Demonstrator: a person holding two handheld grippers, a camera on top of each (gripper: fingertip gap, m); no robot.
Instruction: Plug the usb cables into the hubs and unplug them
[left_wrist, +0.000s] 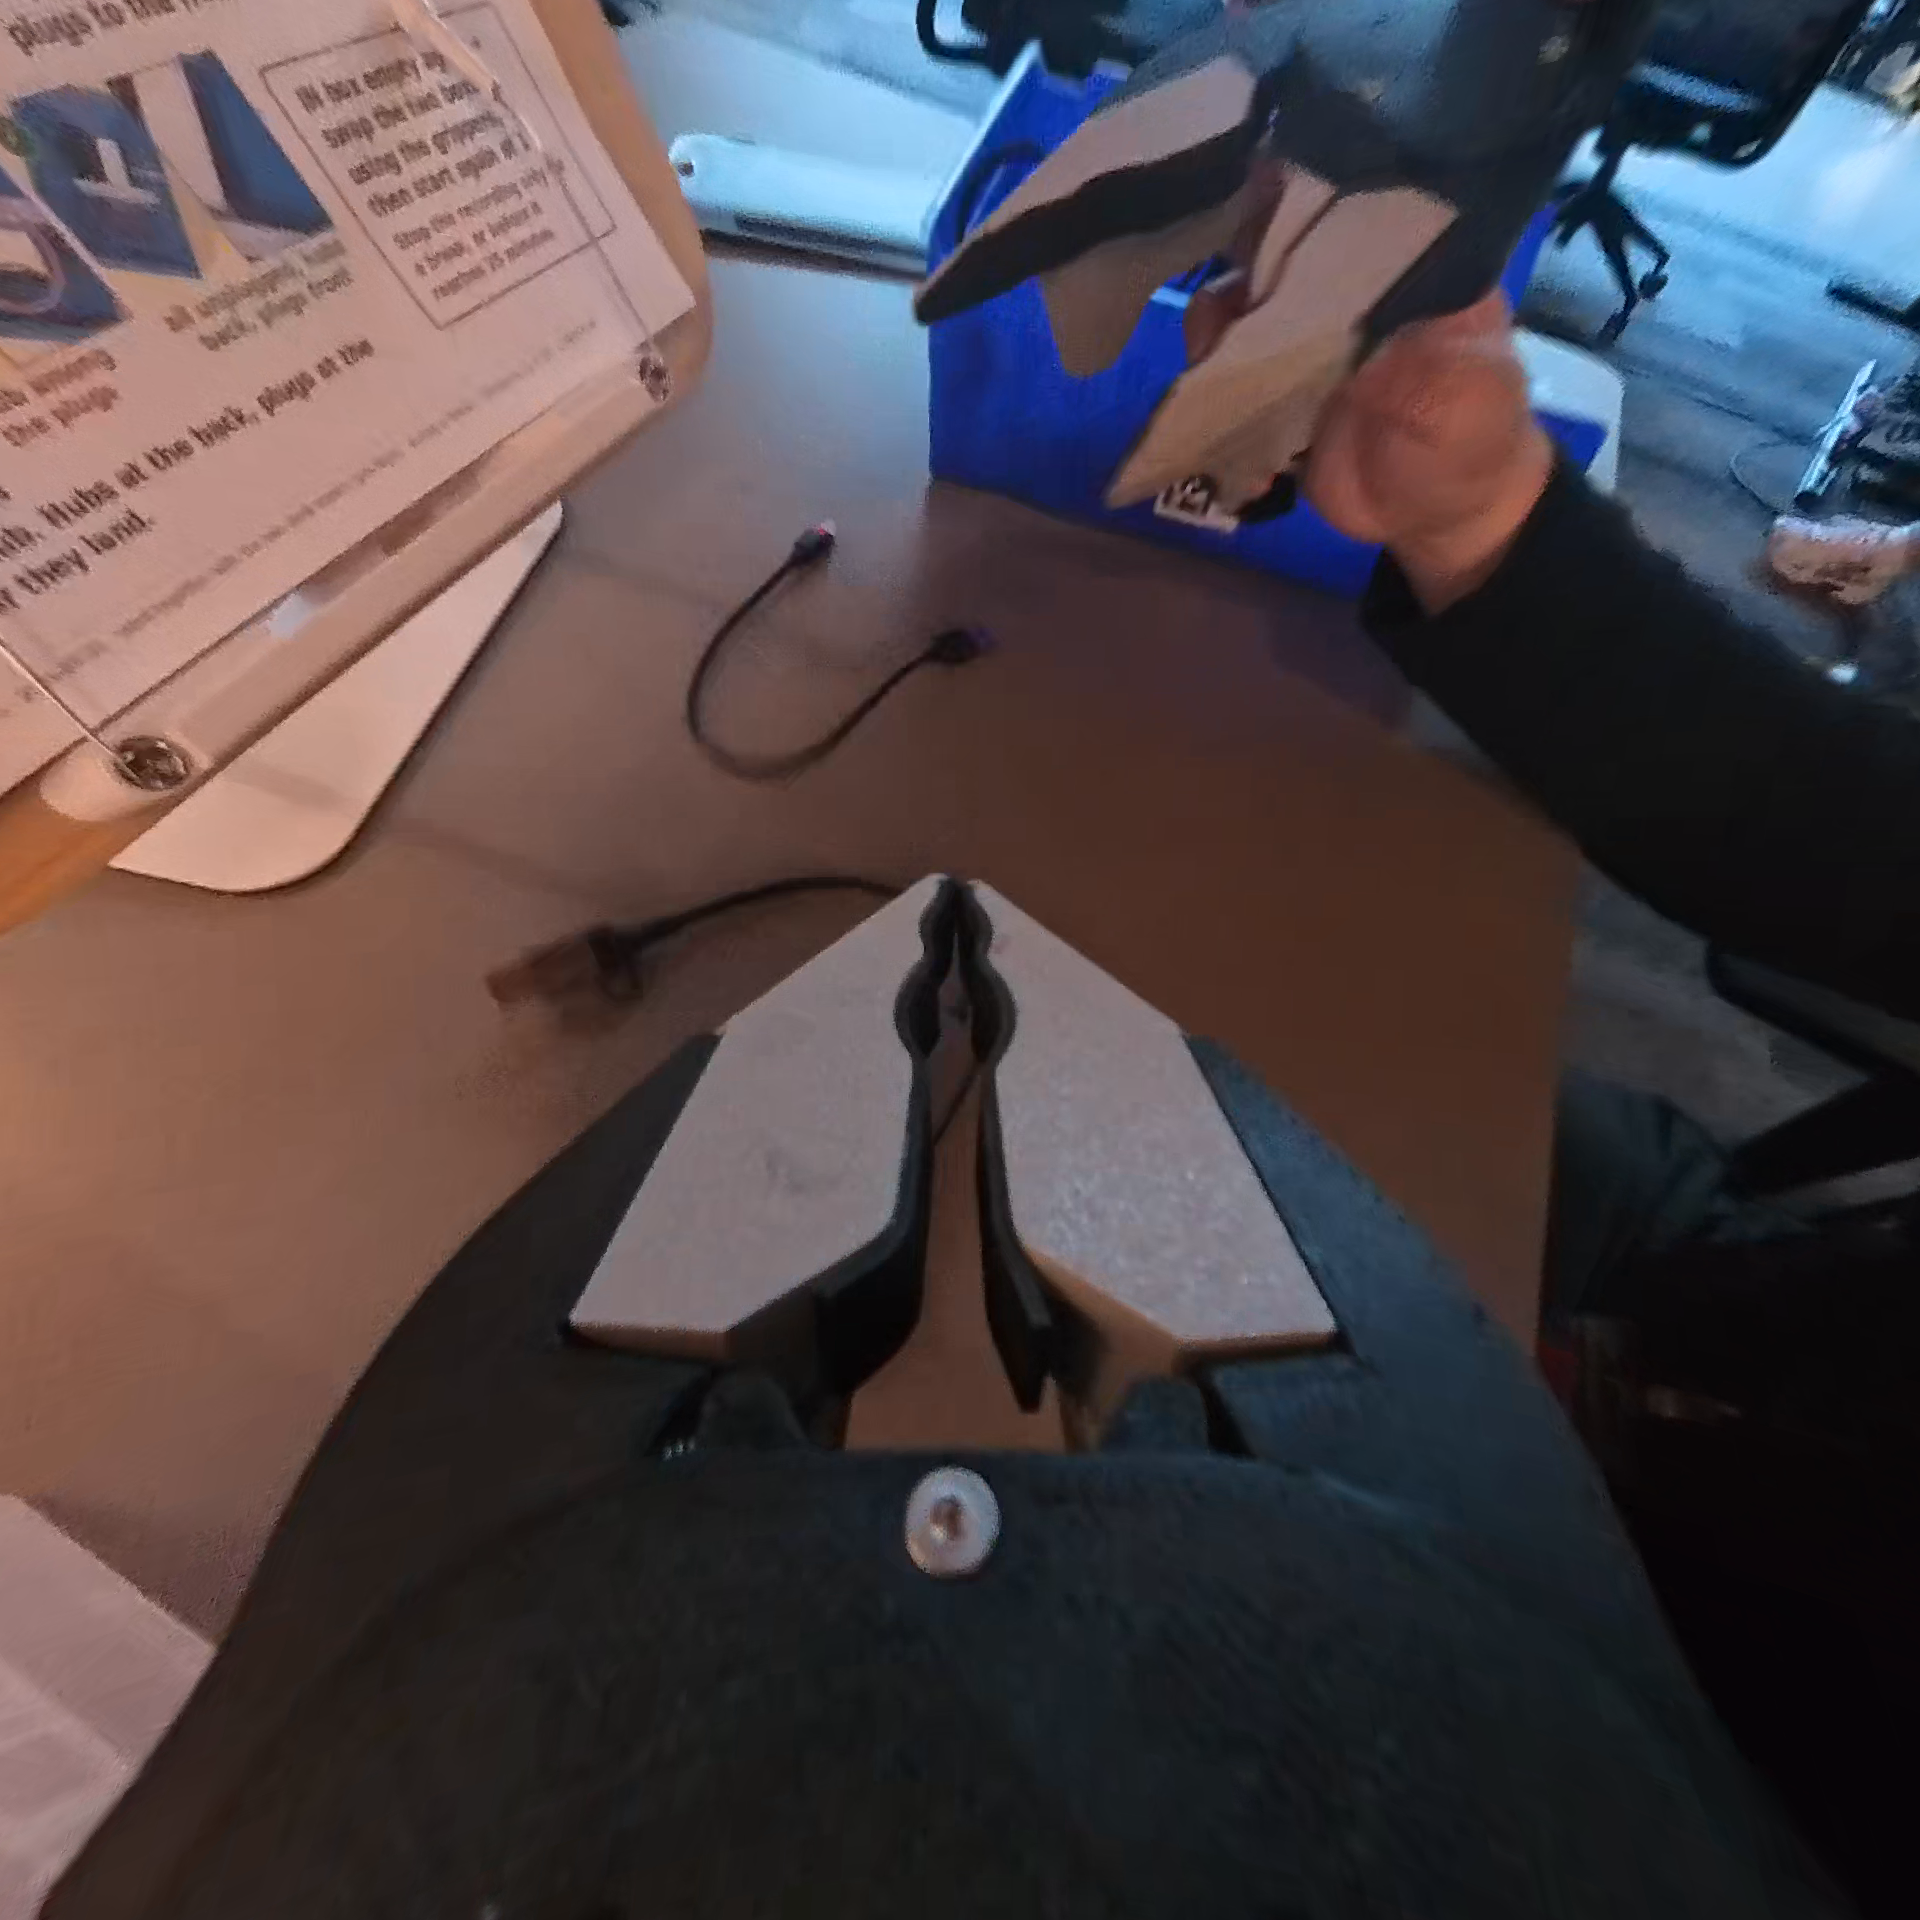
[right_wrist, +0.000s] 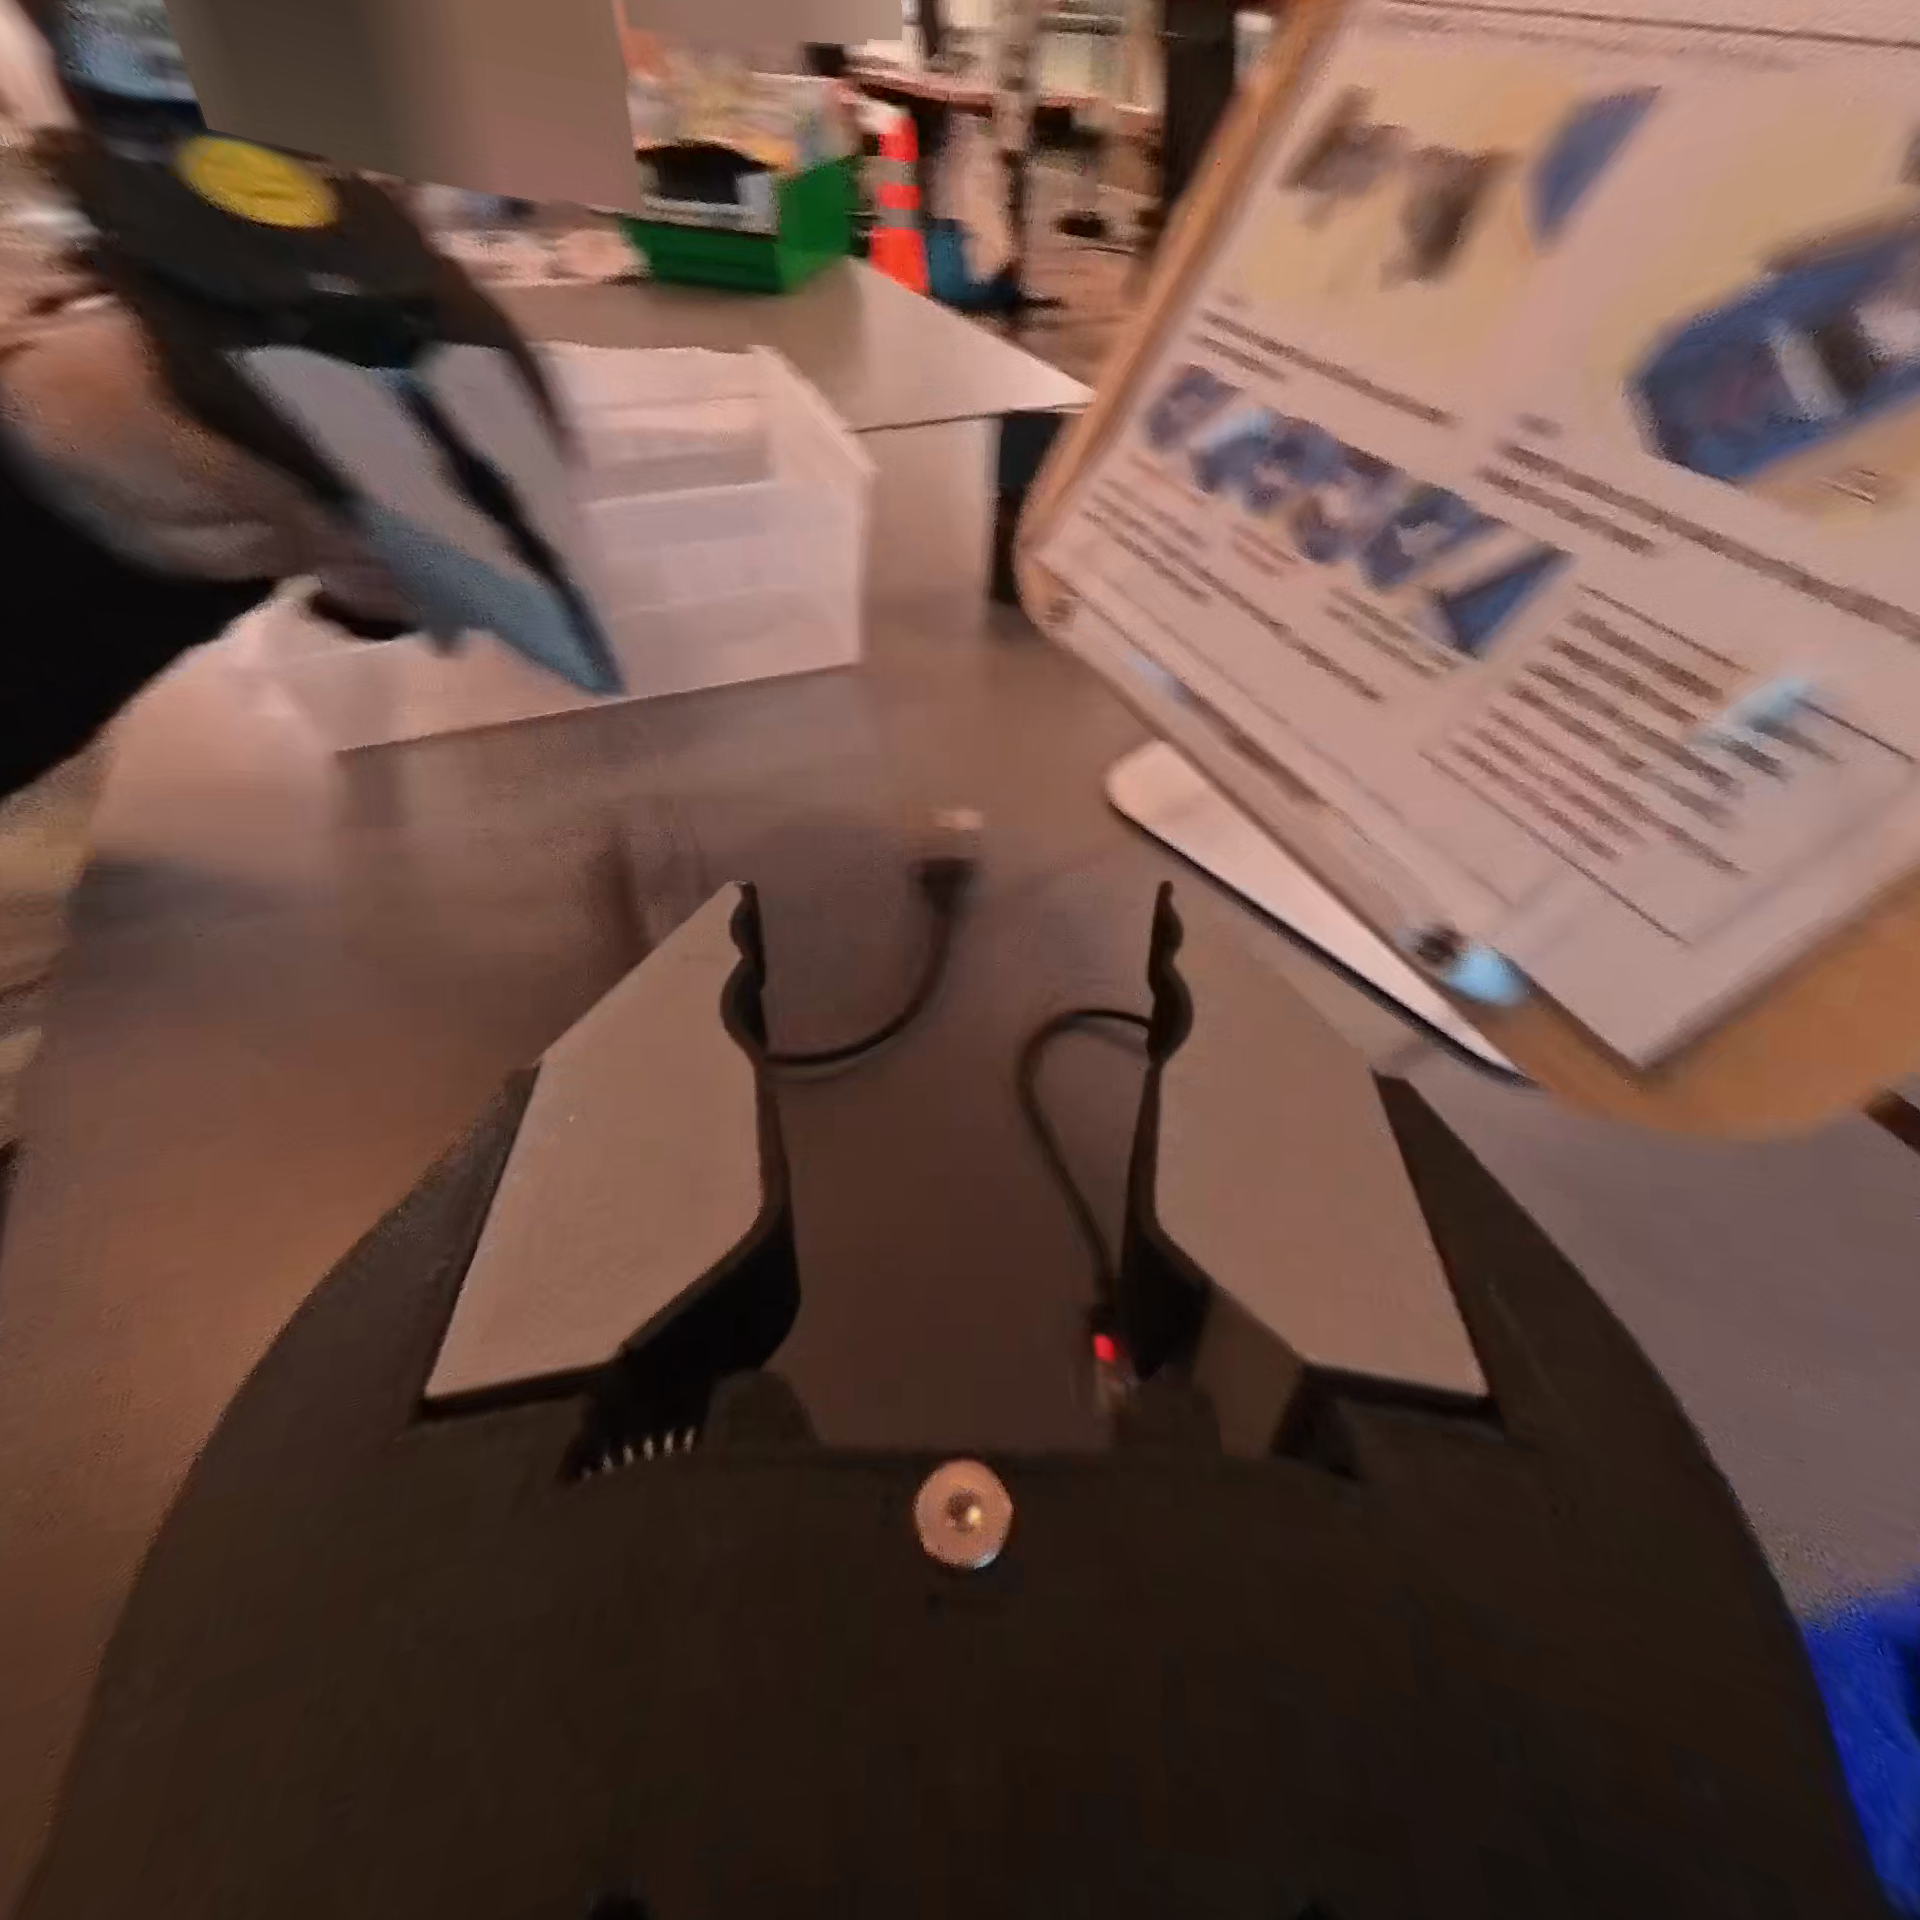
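Two short black USB cables lie on the brown table (left_wrist: 1195, 831). One cable (left_wrist: 727, 904), with a plug (left_wrist: 551, 966), runs behind my left gripper's fingertips. The other cable (left_wrist: 717, 717) lies farther off in a loop, with a red-tipped plug (left_wrist: 816, 540) and a purple plug (left_wrist: 961, 644). My left gripper (left_wrist: 956, 894) is shut, with nothing seen pressed between the pads. It also shows raised at the upper left of the right wrist view (right_wrist: 436, 499). My right gripper (right_wrist: 956, 904) is open and empty above both cables (right_wrist: 904, 997) (right_wrist: 1049, 1122). No hub is in view.
An instruction sheet on a wooden stand (left_wrist: 260, 364) with a white base (left_wrist: 343, 727) stands at the left; it also shows in the right wrist view (right_wrist: 1507, 520). A blue bin (left_wrist: 1018, 416) sits at the back. A clear plastic box (right_wrist: 717, 520) and a green bin (right_wrist: 748, 229) lie beyond. The red-tipped plug (left_wrist: 816, 540) is about 15 cm from my right fingertips and 30 cm from my left.
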